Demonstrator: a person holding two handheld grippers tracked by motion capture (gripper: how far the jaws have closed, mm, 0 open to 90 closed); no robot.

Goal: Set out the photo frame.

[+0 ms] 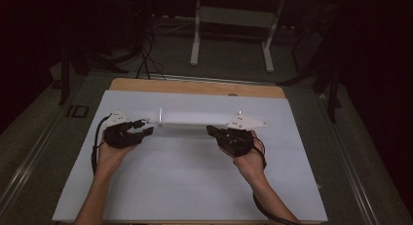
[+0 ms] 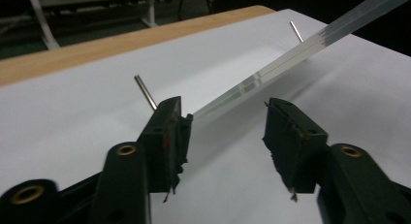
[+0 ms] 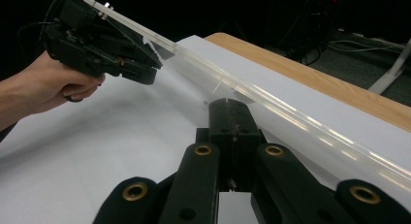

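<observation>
My left gripper (image 2: 225, 132), jaws apart, flanks one end of a clear acrylic strip (image 2: 291, 52), which touches the pad of one jaw while the other stands clear. My right gripper (image 3: 231, 118) has its jaws pressed together with nothing between them, the strip running just beside them. The strip lies parallel to the far edge of the white sheet (image 1: 185, 176) on the wooden table (image 1: 195, 86). Two thin metal pins (image 2: 145, 92) stand near the strip.

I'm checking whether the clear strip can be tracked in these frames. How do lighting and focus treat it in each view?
High view: dim room, the clear strip washes out against the white sheet. Left gripper view: strip sharp mid-length with a bright glint, near jaws soft, faint shadow on the sheet. Right gripper view: strip shows streaky highlights, the left gripper dark, little detail.
</observation>
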